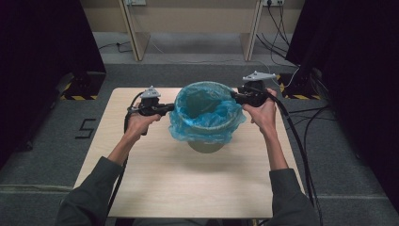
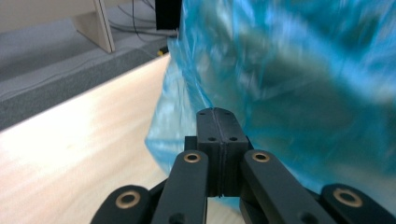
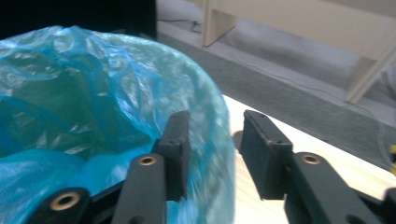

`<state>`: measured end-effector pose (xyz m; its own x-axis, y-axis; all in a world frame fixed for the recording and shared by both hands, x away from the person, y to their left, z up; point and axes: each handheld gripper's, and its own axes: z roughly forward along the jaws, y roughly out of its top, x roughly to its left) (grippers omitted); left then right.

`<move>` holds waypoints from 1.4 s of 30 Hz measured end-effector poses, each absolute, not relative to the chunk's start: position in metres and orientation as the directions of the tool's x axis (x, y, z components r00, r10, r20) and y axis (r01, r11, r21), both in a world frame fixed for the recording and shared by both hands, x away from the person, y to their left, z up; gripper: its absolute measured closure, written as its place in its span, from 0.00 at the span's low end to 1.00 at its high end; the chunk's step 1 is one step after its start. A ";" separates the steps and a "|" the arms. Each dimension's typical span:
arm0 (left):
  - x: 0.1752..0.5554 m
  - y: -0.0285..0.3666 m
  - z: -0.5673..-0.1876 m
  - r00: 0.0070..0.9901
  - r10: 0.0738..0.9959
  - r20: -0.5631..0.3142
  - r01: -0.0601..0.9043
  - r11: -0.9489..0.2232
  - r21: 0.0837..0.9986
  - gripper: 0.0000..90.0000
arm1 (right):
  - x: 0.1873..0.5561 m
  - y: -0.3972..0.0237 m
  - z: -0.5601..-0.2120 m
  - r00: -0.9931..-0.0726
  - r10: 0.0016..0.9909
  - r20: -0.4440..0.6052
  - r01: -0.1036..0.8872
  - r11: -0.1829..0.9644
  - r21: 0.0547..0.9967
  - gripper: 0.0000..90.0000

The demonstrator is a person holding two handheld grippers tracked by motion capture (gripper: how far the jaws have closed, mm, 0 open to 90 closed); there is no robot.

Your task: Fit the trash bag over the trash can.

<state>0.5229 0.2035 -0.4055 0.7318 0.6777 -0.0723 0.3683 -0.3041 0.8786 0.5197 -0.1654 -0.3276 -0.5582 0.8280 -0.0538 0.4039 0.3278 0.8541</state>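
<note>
Light: dim room, dark at both sides, soft light from above on the pale table (image 1: 188, 188).
Glare: bright patch on the tabletop in the left gripper view.
Blur: blue bag (image 2: 299, 70) smeared in both gripper views.

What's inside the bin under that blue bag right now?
The blue bag lines the bin and folds over its rim. In the high view the liner's hollow looks empty. The bin's bottom and inner wall are covered by plastic.
</note>
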 end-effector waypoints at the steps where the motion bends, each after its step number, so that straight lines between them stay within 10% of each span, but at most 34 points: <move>1: 0.521 0.204 -0.410 0.731 0.679 -0.069 0.370 -0.310 0.876 0.99 | 0.516 -0.167 -0.327 -0.546 0.836 -0.059 0.400 0.322 0.858 0.65; 14: 0.464 0.210 -0.396 0.821 0.566 -0.071 0.291 -0.308 0.906 0.47 | 0.443 -0.180 -0.330 -0.565 0.825 0.002 0.403 0.274 0.873 0.45; 20: 0.461 0.195 -0.409 0.835 0.543 -0.083 0.301 -0.325 0.897 0.39 | 0.415 -0.174 -0.355 -0.606 0.795 0.020 0.416 0.294 0.860 0.39; 26: 0.457 0.186 -0.417 0.873 0.486 -0.048 0.255 -0.371 0.893 0.72 | 0.412 -0.162 -0.384 -0.649 0.759 0.046 0.447 0.332 0.831 0.40; 31: 0.452 0.180 -0.424 0.882 0.472 0.005 0.218 -0.417 0.882 0.97 | 0.414 -0.160 -0.394 -0.690 0.724 0.002 0.403 0.382 0.832 0.77; 35: 0.451 0.177 -0.433 0.884 0.468 0.022 0.214 -0.446 0.869 0.99 | 0.415 -0.163 -0.403 -0.705 0.709 -0.022 0.392 0.415 0.821 0.97; 42: 0.454 0.177 -0.455 0.878 0.478 0.021 0.241 -0.480 0.843 0.99 | 0.419 -0.163 -0.429 -0.713 0.700 -0.024 0.423 0.458 0.782 1.00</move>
<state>0.4538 0.1770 -0.4554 0.8780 0.4782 0.0214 0.2411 -0.4804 0.8433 0.4194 -0.1628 -0.4288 -0.7135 0.7002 -0.0243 0.4229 0.4580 0.7819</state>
